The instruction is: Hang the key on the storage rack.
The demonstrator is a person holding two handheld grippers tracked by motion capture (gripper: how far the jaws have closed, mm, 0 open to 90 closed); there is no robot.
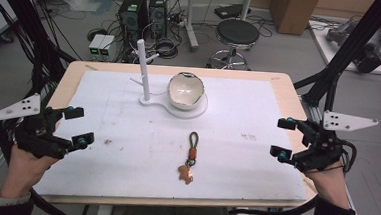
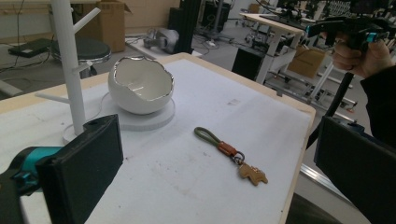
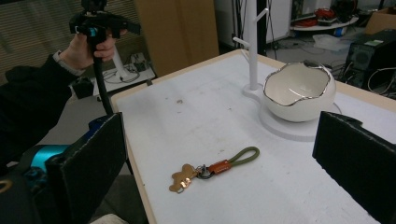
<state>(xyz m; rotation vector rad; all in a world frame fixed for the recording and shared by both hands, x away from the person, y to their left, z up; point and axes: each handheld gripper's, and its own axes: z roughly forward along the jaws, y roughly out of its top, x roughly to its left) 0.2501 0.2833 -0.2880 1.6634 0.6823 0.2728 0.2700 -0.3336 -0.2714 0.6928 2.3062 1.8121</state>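
Step in hand: the start, as I judge it — both grippers wait at the tabletop's (image 1: 255,156) edges, nothing picked up yet.
Left gripper (image 1: 77,126): held off the left edge, jaws spread wide and empty.
Right gripper (image 1: 284,138): held off the right edge, jaws likewise released, nothing between them.
Keychain (image 1: 190,157): lies flat on the white mat near the front middle, about midway between the two grippers and well apart from each; the loop end points toward the bowl.
Keychain's look: olive-green cord loop, an orange-brown leather wrap, a metal ring, then a small tan animal-shaped charm — slender and limp, lying low against the mat.
White stand (image 1: 143,69): upright post with short pegs, behind the keychain; on the same base, just beside it, sits an egg-shaped bowl (image 1: 185,90) with a silver rim.
Next move, judged: one gripper comes in low over the keychain and closes on the cord loop or leather wrap, the easiest parts to pinch.
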